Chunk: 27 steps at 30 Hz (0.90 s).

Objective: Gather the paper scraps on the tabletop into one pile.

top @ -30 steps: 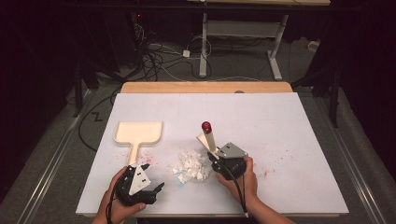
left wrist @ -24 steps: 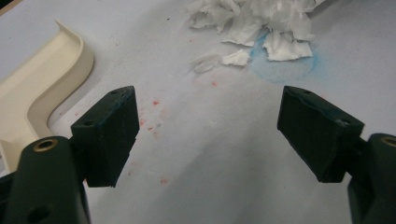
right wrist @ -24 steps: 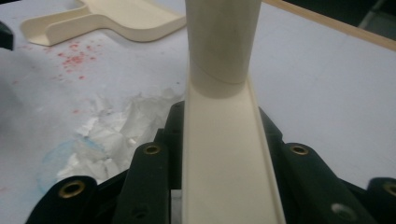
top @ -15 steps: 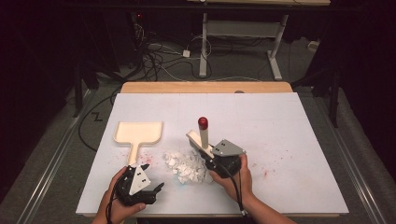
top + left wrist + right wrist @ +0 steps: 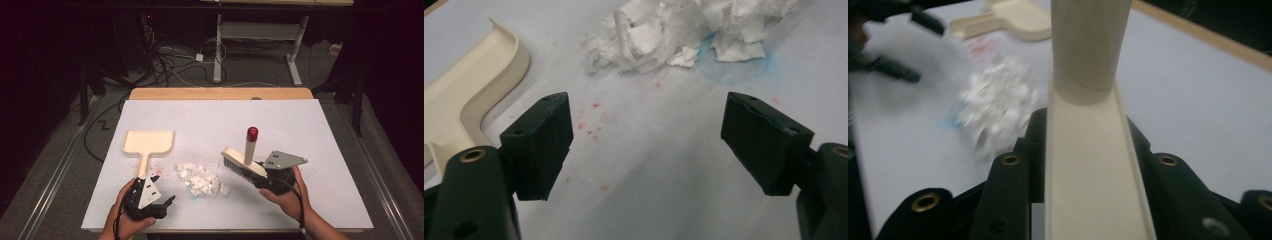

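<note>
Here, the right gripper [image 5: 260,175] is clenched on a cream brush [image 5: 243,163], with its jaws squeezed tight on the flat back of the brush. The brush is lifted off the table, and its handle with a red tip [image 5: 252,133] points up. It sits just right of the pile of white paper bits [image 5: 201,180]. The left gripper [image 5: 162,205] rests at the near left with its jaws wide apart and nothing between them. The pile lies between the two grippers. A cream dustpan [image 5: 148,142] lies on the white table [image 5: 300,125], to the far left of the pile. Small red specks [image 5: 594,131] and a blue stain [image 5: 734,67] mark the table near the paper.
</note>
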Each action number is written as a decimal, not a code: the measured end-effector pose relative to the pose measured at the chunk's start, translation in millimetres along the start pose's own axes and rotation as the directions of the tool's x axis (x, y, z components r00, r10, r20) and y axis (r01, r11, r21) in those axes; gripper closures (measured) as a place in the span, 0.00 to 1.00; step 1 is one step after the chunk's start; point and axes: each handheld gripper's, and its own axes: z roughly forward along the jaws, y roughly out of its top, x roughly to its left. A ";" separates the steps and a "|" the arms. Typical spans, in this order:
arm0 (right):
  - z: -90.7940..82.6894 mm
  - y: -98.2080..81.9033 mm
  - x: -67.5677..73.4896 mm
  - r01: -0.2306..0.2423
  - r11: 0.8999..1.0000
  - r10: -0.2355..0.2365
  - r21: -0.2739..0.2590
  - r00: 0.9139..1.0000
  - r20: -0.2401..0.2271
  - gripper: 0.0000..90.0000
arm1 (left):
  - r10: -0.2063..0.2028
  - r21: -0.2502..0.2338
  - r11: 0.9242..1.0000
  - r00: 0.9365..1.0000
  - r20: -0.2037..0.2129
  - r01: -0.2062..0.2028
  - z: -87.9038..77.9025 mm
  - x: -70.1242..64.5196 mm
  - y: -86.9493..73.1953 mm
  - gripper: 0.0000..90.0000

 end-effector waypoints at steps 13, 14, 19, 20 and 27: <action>0.3 -25.5 21.5 0.050 0.994 -0.034 0.096 0.986 -0.165 0.76 | 0.009 0.004 1.000 1.000 0.002 -0.009 1.8 -1.0 2.2 0.22; 11.9 -19.8 27.6 0.084 0.993 -0.069 0.087 0.985 -0.157 0.76 | 0.003 0.001 1.000 1.000 0.002 -0.003 2.0 -0.2 1.9 0.22; 31.9 -11.0 29.9 0.109 0.992 -0.099 0.066 0.985 -0.141 0.76 | -0.016 0.000 1.000 1.000 -0.004 0.016 2.8 4.0 -0.8 0.22; 35.9 -8.8 29.5 0.103 0.993 -0.094 0.059 0.985 -0.142 0.76 | -0.016 0.002 1.000 1.000 -0.006 0.016 2.4 4.6 -1.4 0.22; 46.5 1.3 26.6 0.096 0.995 -0.093 0.019 0.987 -0.129 0.76 | -0.022 -0.003 1.000 1.000 -0.008 0.022 -0.7 5.7 -3.4 0.22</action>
